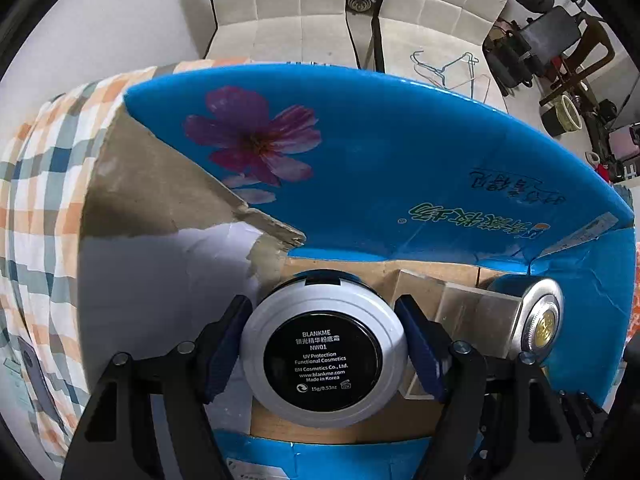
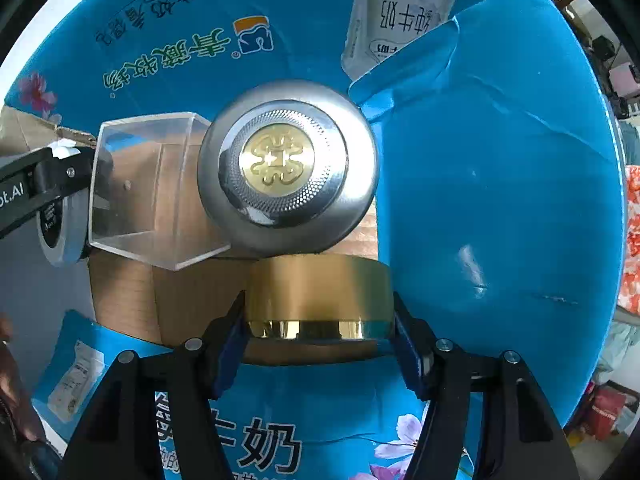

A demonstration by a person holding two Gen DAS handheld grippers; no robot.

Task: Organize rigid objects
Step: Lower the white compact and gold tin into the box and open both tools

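compact (image 1: 322, 354) sits clamped between left tongs (image 1: 324, 344) over box (image 1: 400, 160).

White compact (image 1: 324, 360) label: BLANKME, NW01, 15g/0.53oz, Made in Korea.

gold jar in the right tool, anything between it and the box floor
The silver round case and clear box sit just beyond the gold jar; under the jar itself only bare cardboard box floor shows.
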